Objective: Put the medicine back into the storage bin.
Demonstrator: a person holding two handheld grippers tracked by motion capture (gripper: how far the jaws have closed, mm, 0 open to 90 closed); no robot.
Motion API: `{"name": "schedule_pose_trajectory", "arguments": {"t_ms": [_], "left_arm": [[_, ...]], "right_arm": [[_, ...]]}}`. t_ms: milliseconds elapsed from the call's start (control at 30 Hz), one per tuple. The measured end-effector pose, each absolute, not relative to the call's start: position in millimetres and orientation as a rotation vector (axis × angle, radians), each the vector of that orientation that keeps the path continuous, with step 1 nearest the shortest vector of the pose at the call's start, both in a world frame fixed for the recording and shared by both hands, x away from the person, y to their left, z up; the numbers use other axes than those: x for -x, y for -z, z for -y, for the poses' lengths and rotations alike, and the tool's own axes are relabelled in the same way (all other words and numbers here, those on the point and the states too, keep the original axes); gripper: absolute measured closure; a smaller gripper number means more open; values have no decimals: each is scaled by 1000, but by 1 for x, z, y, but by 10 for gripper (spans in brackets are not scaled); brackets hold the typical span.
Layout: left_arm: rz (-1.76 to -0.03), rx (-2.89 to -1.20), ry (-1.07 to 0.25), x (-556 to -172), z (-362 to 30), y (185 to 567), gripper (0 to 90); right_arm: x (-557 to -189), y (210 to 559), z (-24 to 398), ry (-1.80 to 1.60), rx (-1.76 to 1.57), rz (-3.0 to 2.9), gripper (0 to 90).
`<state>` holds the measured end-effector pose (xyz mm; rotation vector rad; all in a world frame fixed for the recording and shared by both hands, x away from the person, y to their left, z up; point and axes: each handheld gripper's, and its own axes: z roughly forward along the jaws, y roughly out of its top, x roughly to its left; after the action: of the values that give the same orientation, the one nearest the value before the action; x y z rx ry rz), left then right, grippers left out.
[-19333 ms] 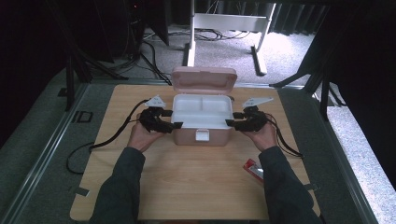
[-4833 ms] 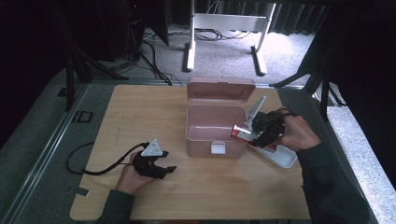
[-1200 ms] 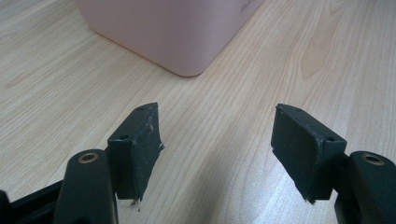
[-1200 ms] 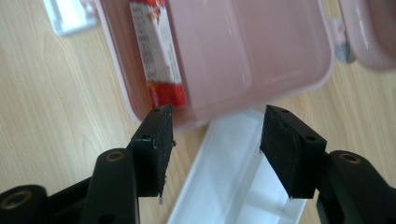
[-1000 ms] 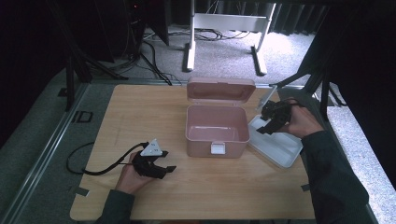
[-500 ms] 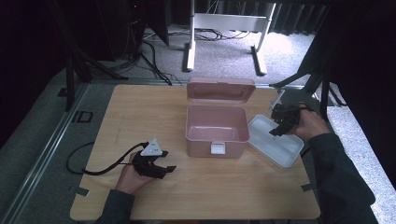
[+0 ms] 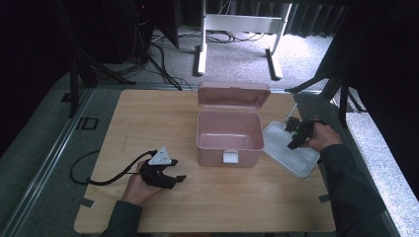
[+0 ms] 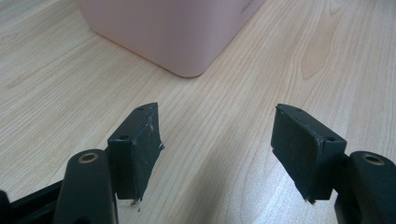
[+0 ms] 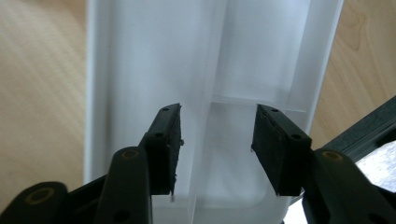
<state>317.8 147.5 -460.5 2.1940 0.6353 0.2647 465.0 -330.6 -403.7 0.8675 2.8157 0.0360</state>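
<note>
A wooden tabletop [image 7: 148, 123] carries an open pink box [image 7: 229, 137]. The right gripper [image 9: 215, 140], fingers closing but apart, hangs over a white tray [image 9: 154, 56]; the left gripper [image 8: 217, 144] stays spread, empty.

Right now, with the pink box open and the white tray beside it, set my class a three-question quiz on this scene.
1. True or false: the pink box has its lid closed.
2. Which tongs hang over the white tray: A) left tongs, B) right tongs?
3. Fill in: the left tongs rest on the wooden ____ with nothing between their jaws.

Key
1. False: the lid stands up behind the empty box.
2. B. The right gripper view shows the jaws part open above the tray's divider; they have just been closing, with nothing gripped.
3. table.
</note>
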Motion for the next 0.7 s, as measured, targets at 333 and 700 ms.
{"name": "schedule_pose_trajectory", "arguments": {"t_ms": [333, 700], "left_arm": [[-635, -2189, -264, -318, -148, 460, 330], [-634, -2194, -262, -318, -147, 460, 330]], "right_arm": [[-472, 431, 338, -10, -942, -2859, 694], [-477, 445, 336, 36, -940, -2878, 784]]}}
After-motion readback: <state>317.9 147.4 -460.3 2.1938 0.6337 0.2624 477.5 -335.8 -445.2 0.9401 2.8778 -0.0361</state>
